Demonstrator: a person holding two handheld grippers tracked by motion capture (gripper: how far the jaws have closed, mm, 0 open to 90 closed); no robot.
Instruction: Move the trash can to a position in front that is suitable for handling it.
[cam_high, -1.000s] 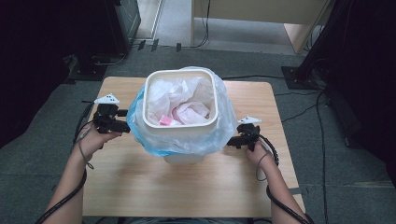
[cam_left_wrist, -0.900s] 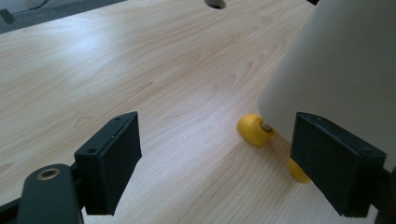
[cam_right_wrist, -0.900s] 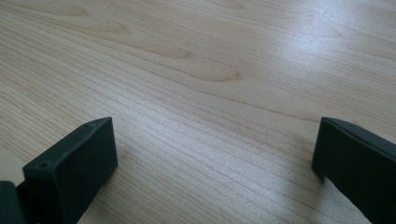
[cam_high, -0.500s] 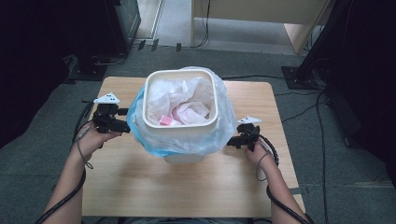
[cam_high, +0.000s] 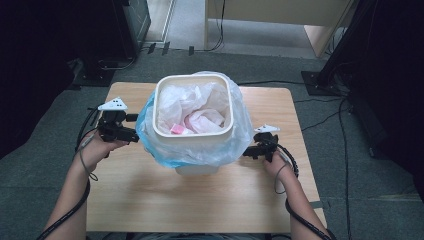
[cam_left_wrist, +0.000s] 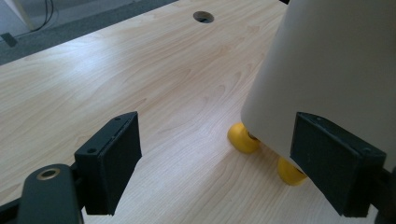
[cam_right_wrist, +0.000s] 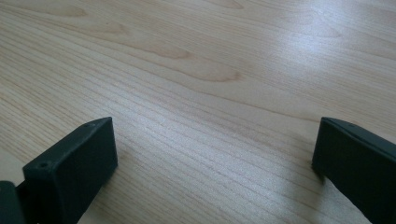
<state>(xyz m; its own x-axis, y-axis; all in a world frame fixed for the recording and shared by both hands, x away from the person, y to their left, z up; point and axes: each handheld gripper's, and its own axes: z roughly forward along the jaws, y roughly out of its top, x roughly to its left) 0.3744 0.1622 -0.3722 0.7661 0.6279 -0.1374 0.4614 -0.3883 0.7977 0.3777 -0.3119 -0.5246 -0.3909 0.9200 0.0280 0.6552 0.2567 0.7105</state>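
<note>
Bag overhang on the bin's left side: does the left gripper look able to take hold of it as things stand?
Probably yes. The left gripper sits open right beside the blue bag draped over the bin, with nothing between them; its own view looks lower, at the bin wall and yellow wheels.

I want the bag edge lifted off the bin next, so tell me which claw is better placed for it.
Left, probably. The left claw sits open against the blue plastic bag folded over the white square bin, whose wall shows beside its jaw. The right claw, also open, faces bare wooden table.
</note>
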